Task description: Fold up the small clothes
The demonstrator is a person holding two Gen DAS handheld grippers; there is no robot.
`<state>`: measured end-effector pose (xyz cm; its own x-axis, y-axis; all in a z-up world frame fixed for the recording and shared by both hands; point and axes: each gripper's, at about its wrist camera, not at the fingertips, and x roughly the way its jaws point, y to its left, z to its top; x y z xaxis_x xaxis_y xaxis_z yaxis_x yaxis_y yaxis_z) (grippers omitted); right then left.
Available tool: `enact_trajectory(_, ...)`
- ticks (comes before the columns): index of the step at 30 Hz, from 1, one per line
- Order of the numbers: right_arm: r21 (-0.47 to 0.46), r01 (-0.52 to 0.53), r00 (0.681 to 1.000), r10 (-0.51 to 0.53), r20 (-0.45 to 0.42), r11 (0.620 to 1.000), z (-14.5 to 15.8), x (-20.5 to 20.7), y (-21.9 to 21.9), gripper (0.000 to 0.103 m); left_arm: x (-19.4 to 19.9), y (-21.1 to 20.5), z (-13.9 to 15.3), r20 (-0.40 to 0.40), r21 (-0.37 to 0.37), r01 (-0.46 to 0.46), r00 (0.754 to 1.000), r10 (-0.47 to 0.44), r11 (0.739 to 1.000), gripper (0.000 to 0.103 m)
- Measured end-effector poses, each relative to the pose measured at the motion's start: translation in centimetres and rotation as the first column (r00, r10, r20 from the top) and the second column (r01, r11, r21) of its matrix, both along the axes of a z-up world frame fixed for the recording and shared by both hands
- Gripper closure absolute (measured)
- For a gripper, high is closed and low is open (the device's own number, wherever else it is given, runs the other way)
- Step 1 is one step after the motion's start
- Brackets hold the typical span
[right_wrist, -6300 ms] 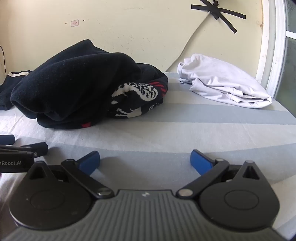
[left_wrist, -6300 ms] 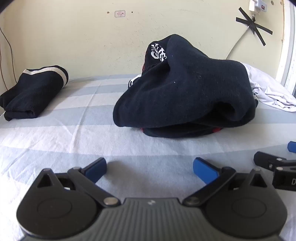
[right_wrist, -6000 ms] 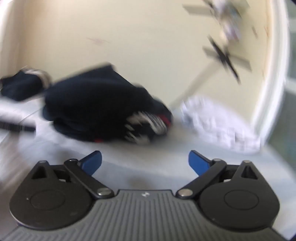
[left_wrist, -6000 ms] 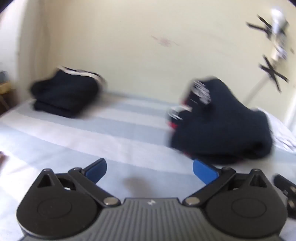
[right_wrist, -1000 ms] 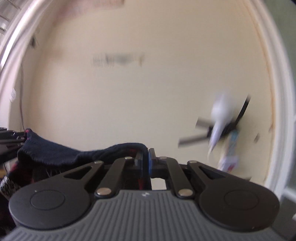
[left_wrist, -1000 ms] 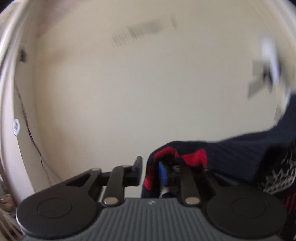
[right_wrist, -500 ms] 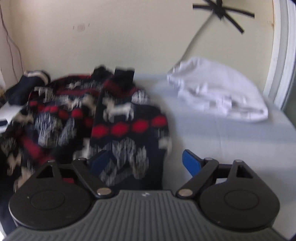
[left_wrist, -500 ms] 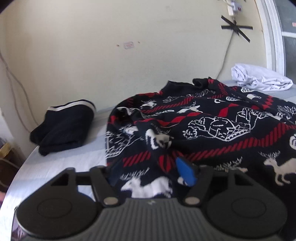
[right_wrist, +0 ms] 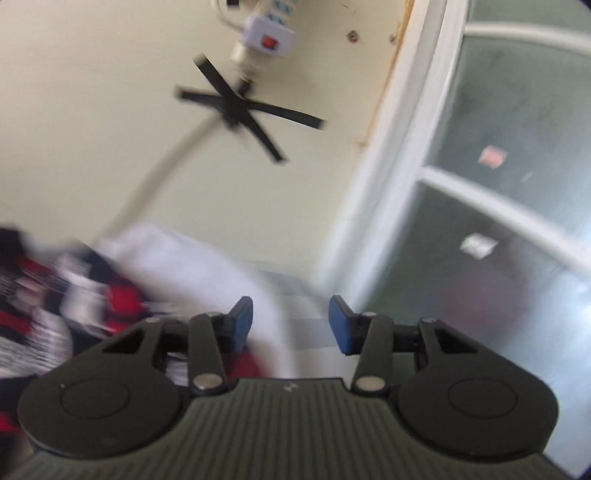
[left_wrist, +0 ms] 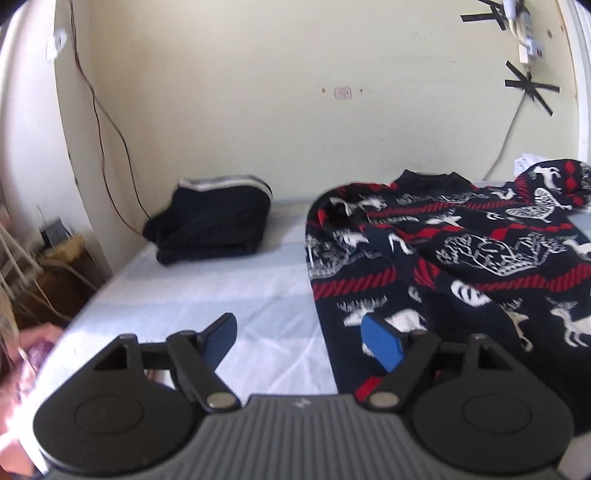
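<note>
A dark navy sweater (left_wrist: pixel 461 258) with red bands and white reindeer lies spread and rumpled on the striped bed sheet (left_wrist: pixel 229 295), at the right in the left wrist view. My left gripper (left_wrist: pixel 301 341) is open and empty, low over the sheet at the sweater's near left hem. My right gripper (right_wrist: pixel 290 323) is open and empty, tilted up toward the wall. The sweater (right_wrist: pixel 40 306) shows blurred at the lower left of the right wrist view.
A folded dark garment with a white stripe (left_wrist: pixel 214 221) lies at the back left of the bed. A crumpled white garment (right_wrist: pixel 192 266) lies beside the sweater near the window (right_wrist: pixel 498 206). A cable and power strip (right_wrist: pixel 266 33) hang on the wall. Clutter sits off the bed's left edge (left_wrist: pixel 44 273).
Both grippers let go of the sweater and it now lies spread on the bed. My left gripper shifted left with its jaws wide. My right gripper swung up and to the right.
</note>
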<state>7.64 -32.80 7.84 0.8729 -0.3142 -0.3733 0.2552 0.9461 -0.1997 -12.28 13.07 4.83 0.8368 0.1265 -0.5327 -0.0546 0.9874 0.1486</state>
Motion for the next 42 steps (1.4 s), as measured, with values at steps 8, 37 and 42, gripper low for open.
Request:
enact_trajectory(8,0.392,-0.435,0.863,0.499,-0.074,0.811,-3.5,-13.2,5.8,0.026,1.6,1.8,-1.6,-0.15,-0.182,0.054,0.985,-0.082,0.982,0.034)
enact_trajectory(37,0.471,-0.479,0.785,0.601,-0.148,0.741,-7.9,-18.8,10.3,0.034,-0.8,-9.4,-0.7,-0.111,-0.029,0.199,0.973,-0.201,0.98,0.002)
enact_trajectory(42,0.455,-0.489,0.792,0.597,-0.125,0.744,-8.3,-19.7,10.8,0.035,0.3,-6.8,-1.8,-0.207,-0.084,0.103,0.971,-0.118,0.991,0.09)
